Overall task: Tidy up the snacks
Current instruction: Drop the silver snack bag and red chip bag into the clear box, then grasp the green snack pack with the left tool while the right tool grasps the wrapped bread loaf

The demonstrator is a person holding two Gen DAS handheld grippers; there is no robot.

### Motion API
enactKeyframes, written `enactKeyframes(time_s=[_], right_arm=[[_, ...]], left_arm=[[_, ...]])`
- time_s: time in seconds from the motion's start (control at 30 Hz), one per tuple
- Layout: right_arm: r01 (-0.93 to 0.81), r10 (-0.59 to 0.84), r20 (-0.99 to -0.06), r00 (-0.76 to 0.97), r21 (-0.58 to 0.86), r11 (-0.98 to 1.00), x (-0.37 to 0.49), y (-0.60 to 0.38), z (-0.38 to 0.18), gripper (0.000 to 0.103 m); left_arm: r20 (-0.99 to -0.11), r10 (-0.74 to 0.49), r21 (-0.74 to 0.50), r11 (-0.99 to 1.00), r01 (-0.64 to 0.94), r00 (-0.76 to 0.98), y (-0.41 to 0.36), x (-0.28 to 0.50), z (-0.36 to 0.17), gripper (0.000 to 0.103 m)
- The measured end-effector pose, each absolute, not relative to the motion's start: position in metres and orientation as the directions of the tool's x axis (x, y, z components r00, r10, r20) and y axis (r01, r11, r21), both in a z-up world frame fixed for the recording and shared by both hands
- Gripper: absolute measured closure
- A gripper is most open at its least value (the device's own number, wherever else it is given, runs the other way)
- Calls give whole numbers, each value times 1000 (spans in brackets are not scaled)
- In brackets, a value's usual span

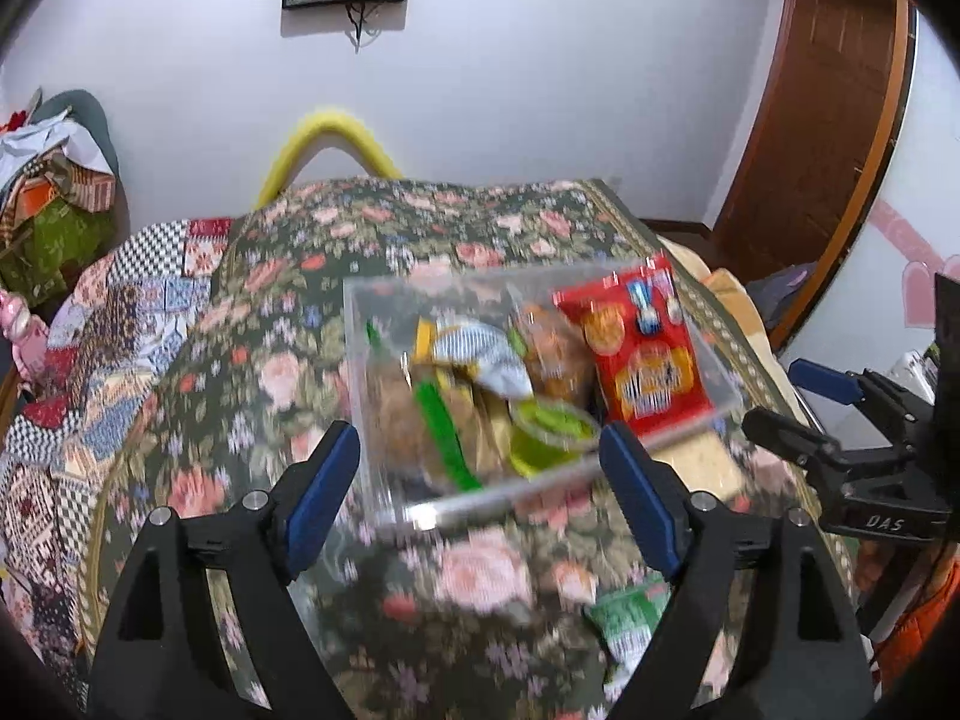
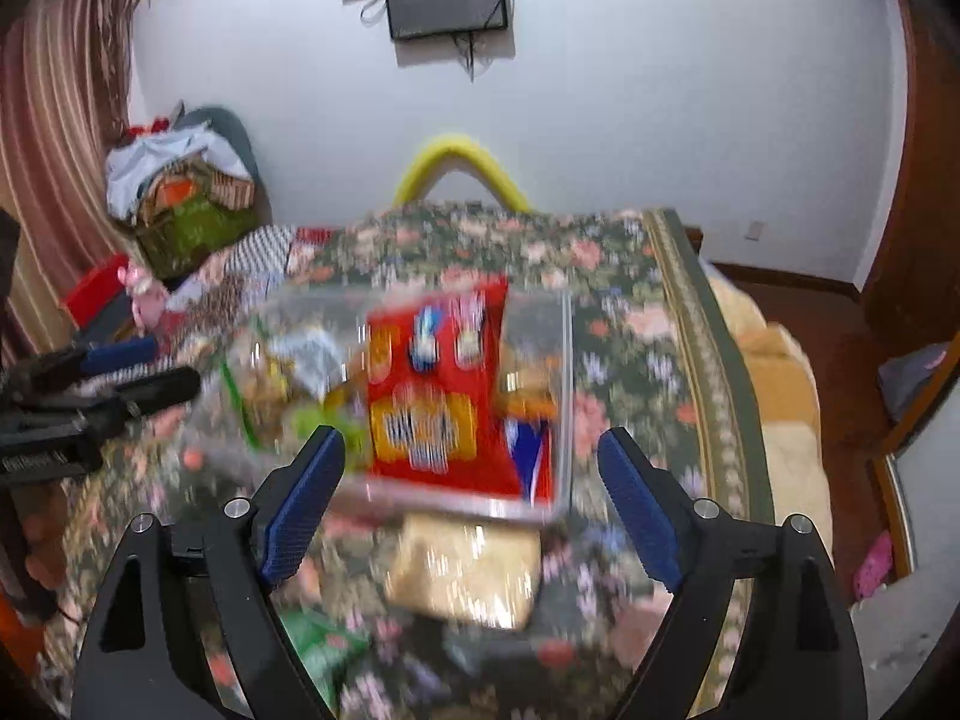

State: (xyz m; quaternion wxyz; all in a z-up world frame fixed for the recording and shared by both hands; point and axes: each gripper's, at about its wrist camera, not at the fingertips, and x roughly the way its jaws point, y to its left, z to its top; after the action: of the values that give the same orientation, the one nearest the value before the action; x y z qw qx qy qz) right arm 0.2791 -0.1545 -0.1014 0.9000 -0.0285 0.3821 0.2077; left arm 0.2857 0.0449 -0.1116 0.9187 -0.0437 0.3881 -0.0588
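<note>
On the floral bed a clear bin (image 1: 384,324) already holds most snacks, the red pack (image 1: 645,354) at its right, while both tongs (image 1: 480,492) (image 2: 474,501) hover apart and empty, likely to collect the green pack (image 1: 630,618) lying near.

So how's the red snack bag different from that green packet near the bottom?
The red snack bag sits inside the clear box, while the green packet lies outside it on the floral cover, nearer the grippers. The red one looks larger. Both are sealed snack packs, and neither is gripped.
</note>
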Motion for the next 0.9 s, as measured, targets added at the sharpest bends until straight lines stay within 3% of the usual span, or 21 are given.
enactKeyframes(time_s=[0.1,0.37,0.6,0.83,0.87,0.9], right_arm=[[-384,341,-732,590,117,916,273,-158,-119,4],[-329,315,-810,495,161,930,287,-157,-167,3],[-333,341,-815,469,195,923,303,-148,-175,2],[-350,314,-837,448,160,923,299,-138,-187,4],[-350,317,-834,451,161,923,297,-138,-186,6],[-352,322,-830,456,165,921,294,-139,-186,14]], left_arm=[[-727,-140,-121,990,75,672,43,275,-125,20],[-784,-141,-123,990,72,605,40,267,-164,20],[-804,-158,-129,987,91,574,31,273,-180,20],[-819,-181,-148,983,104,544,20,270,-191,20],[-821,-189,-157,982,105,538,19,270,-191,20],[-824,-204,-173,979,107,529,17,269,-193,20]])
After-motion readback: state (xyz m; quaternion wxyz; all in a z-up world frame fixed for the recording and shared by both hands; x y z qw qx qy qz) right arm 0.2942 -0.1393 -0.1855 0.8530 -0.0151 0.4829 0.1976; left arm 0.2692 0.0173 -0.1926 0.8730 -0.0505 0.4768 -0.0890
